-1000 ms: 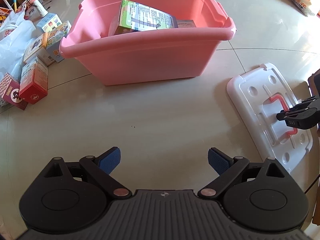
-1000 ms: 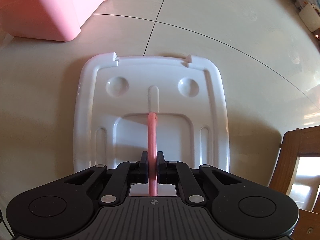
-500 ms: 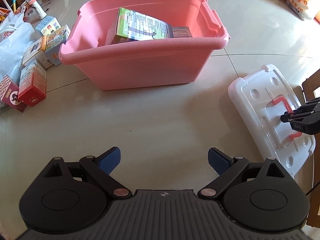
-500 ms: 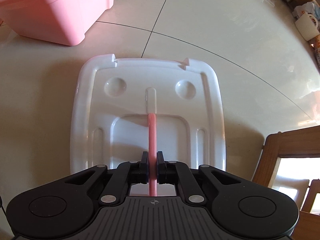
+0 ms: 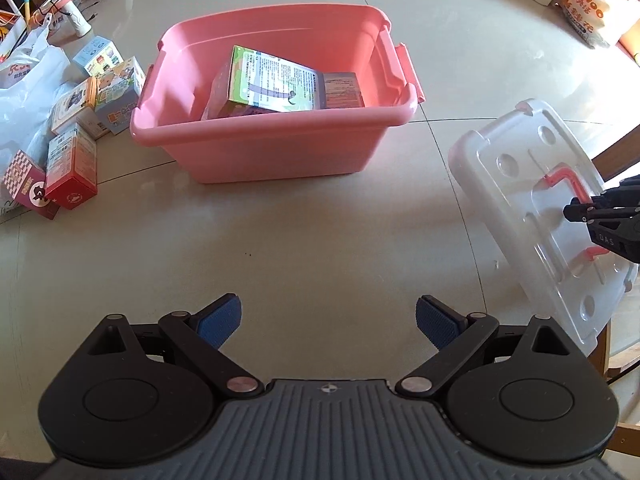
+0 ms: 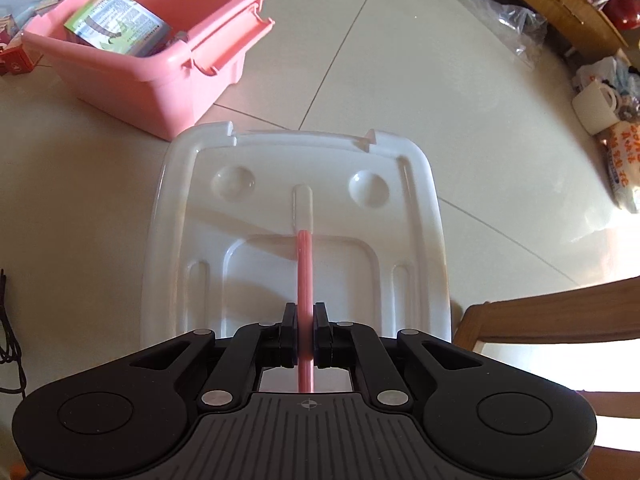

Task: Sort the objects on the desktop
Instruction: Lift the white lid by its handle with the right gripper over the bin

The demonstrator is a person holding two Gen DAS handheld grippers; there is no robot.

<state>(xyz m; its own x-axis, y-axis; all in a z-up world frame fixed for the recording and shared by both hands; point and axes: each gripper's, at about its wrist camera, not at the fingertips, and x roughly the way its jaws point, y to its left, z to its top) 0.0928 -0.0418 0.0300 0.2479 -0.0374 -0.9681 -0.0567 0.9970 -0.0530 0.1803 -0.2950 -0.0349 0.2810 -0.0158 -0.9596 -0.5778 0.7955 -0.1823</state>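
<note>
A pink storage bin point(image 5: 276, 148) stands on the tiled floor with a green box point(image 5: 272, 82) and a smaller box inside; it also shows in the right wrist view point(image 6: 160, 80). My right gripper point(image 6: 305, 332) is shut on the pink handle point(image 6: 304, 272) of the white lid point(image 6: 208, 264) and holds the lid lifted and tilted, to the right of the bin. In the left wrist view the lid point(image 5: 516, 184) hangs at the right with the right gripper point(image 5: 576, 213) on its handle. My left gripper point(image 5: 328, 318) is open and empty above bare floor in front of the bin.
Several small boxes point(image 5: 72, 164) and a white plastic bag point(image 5: 24, 92) lie left of the bin. A wooden chair point(image 6: 552, 320) stands right of the lid. A white mug point(image 6: 596, 108) and bags lie at the far right.
The right gripper has raised the lid off the floor by its handle and tilted it. Both views have risen, showing more of the bin's inside. The left gripper stays open.
</note>
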